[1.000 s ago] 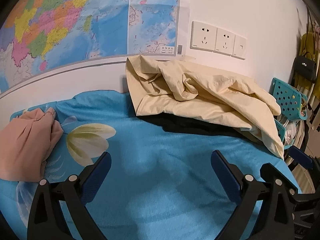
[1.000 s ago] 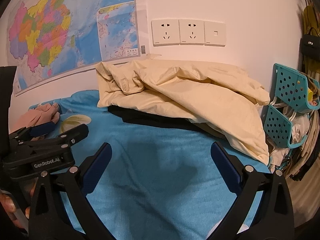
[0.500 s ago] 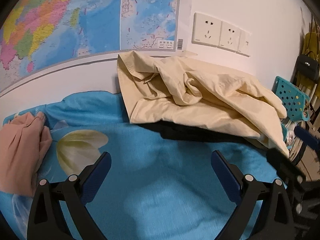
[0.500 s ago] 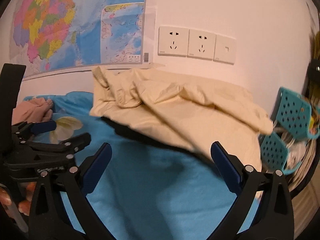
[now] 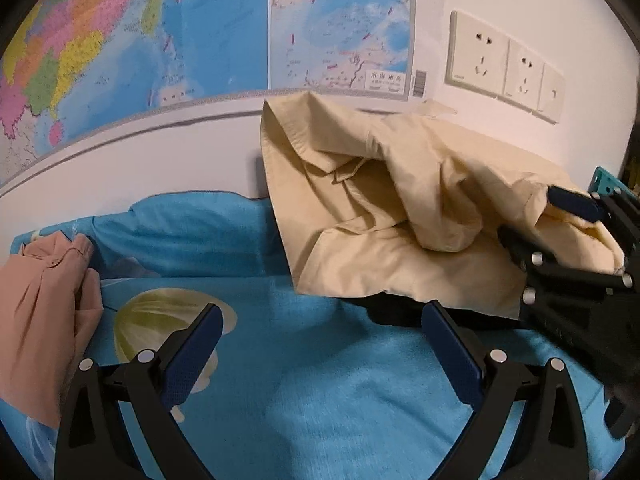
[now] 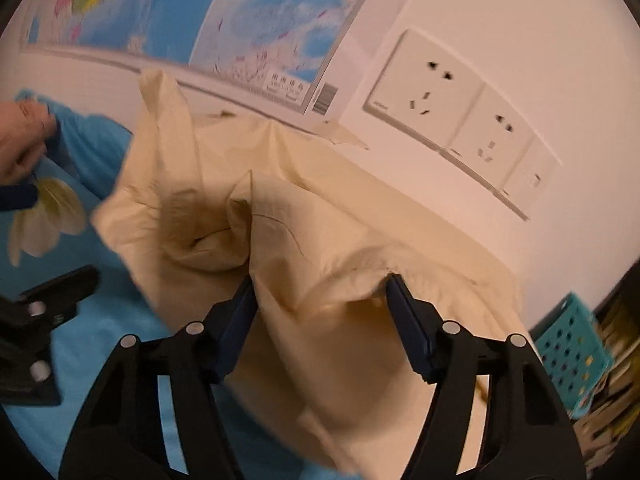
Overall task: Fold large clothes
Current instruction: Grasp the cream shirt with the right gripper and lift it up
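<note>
A crumpled cream garment [image 5: 384, 216] lies heaped on the blue bedsheet [image 5: 320, 380] against the wall, over a black garment [image 5: 396, 312]. My left gripper [image 5: 320, 340] is open and empty above the sheet, just short of the heap. My right gripper [image 6: 322, 292] has its jaws open around a raised fold of the cream garment [image 6: 320, 240], with cloth between the pads. It shows at the right of the left wrist view [image 5: 576, 220], pushed into the heap.
A folded pink garment [image 5: 44, 320] lies at the left of the bed. A wall map [image 5: 160, 32] and wall sockets [image 5: 504, 68] are behind the heap. Teal perforated baskets [image 6: 572, 348] stand at the bed's right.
Both grippers moved forward toward the wall. The right one reached into the cream heap and now straddles a fold. The left one came closer to the heap's left edge.
</note>
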Available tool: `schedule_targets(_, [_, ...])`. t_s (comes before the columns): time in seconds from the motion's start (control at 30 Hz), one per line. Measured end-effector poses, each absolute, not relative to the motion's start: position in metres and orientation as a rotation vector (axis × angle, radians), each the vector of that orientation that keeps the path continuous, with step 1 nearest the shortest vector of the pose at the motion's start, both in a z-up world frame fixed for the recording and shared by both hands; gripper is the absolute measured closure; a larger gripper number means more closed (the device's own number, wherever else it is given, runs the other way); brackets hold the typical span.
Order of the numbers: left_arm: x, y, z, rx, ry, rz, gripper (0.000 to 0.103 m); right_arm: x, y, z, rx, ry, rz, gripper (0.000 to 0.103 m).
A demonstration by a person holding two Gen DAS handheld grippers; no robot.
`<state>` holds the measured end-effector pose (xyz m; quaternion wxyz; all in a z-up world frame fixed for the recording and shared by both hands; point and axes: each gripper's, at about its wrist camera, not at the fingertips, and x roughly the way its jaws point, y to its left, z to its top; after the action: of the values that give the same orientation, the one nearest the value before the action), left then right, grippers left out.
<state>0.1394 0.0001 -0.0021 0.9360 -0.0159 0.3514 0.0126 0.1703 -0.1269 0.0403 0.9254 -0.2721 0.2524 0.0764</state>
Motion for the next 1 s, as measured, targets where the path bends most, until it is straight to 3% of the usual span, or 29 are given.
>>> schedule_targets(0.1, [0.144, 0.002, -0.005, -0.033, 0.724, 0.034, 0.007, 0.174, -0.154, 0.059, -0.465, 0.567, 0.216, 0.092])
schedule_targets(0.2, [0.148, 0.006, -0.006, -0.042, 0.718, 0.037, 0.007, 0.159, -0.184, 0.089, -0.371, 0.51, 0.254, 0.094])
schedule_targets(0.27, [0.152, 0.01, -0.007, -0.045, 0.714, 0.041, 0.007, 0.154, -0.183, 0.098, -0.416, 0.509, 0.248, 0.088])
schedule_targets(0.3, [0.153, 0.011, -0.008, -0.046, 0.714, 0.043, 0.007, 0.15, -0.177, 0.096, -0.464, 0.509, 0.262, 0.076])
schedule_targets(0.33, [0.155, 0.012, -0.008, -0.05, 0.716, 0.044, 0.007, 0.148, -0.17, 0.096, -0.492, 0.5, 0.27, 0.056])
schedule_targets(0.4, [0.156, 0.013, -0.009, -0.053, 0.715, 0.046, 0.007, 0.151, -0.151, 0.086, -0.592, 0.502, 0.289, 0.039])
schedule_targets(0.5, [0.157, 0.017, -0.01, -0.056, 0.717, 0.053, 0.007, 0.17, -0.124, 0.068, -0.684, 0.511, 0.314, 0.033])
schedule_targets(0.57, [0.158, 0.019, -0.011, -0.056, 0.72, 0.057, 0.007, 0.179, -0.11, 0.055, -0.756, 0.527, 0.303, 0.041])
schedule_targets(0.63, [0.158, 0.023, -0.01, -0.054, 0.712, 0.06, 0.007, 0.188, -0.106, 0.053, -0.776, 0.558, 0.321, 0.084])
schedule_targets(0.67, [0.158, 0.027, -0.011, -0.055, 0.707, 0.057, 0.007, 0.187, -0.11, 0.063, -0.739, 0.562, 0.341, 0.089])
schedule_targets(0.77, [0.159, 0.037, -0.01, -0.065, 0.699, 0.03, 0.007, 0.17, -0.13, 0.101, -0.651, 0.491, 0.35, 0.095])
schedule_targets(1.0, [0.153, 0.041, 0.004, -0.09, 0.599, -0.103, 0.007, 0.124, -0.24, 0.234, -0.246, 0.327, 0.312, 0.096])
